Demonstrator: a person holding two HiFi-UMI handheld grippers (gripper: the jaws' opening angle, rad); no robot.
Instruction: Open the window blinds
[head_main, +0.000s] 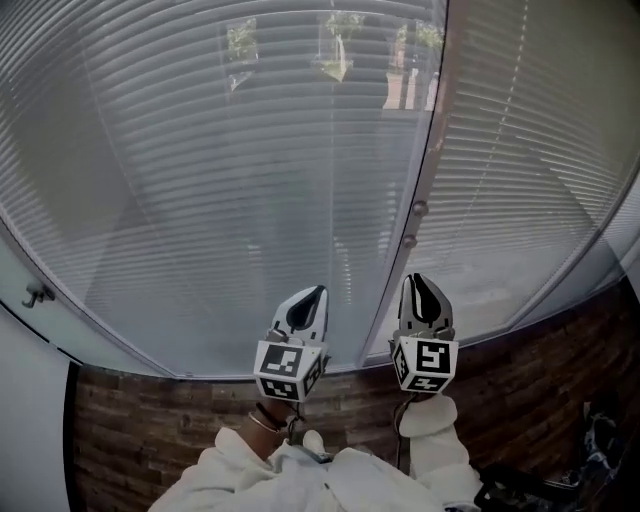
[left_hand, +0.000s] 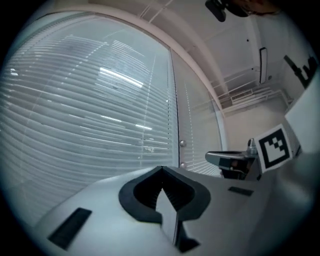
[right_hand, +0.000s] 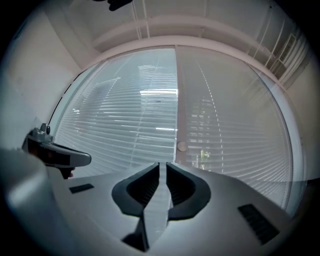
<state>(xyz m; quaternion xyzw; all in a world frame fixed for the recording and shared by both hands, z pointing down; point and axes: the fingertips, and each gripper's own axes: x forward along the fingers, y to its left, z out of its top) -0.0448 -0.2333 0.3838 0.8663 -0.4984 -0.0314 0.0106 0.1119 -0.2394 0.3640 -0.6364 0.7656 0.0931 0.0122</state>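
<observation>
I have my left gripper (head_main: 316, 293) and right gripper (head_main: 417, 283) side by side near the closed white horizontal-slat window blinds (head_main: 230, 190), both claws clenched, empty.

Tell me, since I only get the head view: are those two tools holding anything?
Observer: No. The left gripper view shows the left tool closed and empty.
Operator: And the other one?
Observer: The right gripper view shows the right tool closed and empty too.
Operator: Where do the blinds end up top?
Observer: In the right gripper view the blinds stop at a pale top frame.
</observation>
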